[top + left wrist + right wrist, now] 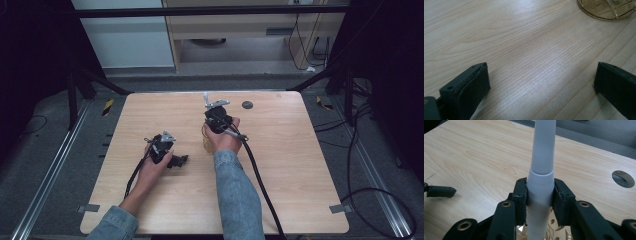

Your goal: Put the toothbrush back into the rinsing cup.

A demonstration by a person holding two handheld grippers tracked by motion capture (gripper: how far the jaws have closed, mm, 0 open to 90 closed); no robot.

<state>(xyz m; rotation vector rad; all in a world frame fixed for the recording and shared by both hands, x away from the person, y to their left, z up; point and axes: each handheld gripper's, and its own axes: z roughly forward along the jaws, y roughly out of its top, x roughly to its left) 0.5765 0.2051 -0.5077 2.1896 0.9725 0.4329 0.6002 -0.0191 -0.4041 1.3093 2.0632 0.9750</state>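
We see a pale wooden table point(474, 157), smooth with a soft sheen and fine grain. The white handle point(541, 182) looks like matt plastic, the right gripper point(540, 195) has matt black pads, and the glass point(606, 10) shows amber, glossy and patterned.

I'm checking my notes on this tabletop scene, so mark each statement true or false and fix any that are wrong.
1. The right gripper is clamped on a white tapered plastic rod. True.
2. The left gripper holds the rod too. False: its jaws stand apart over bare light wooden table.
3. A round hole is cut in the table. True.
4. The amber patterned glass stands on the floor. False: it stands on the table.
5. The rod lies flat on the wood. False: it is held in the jaws, above the glass.
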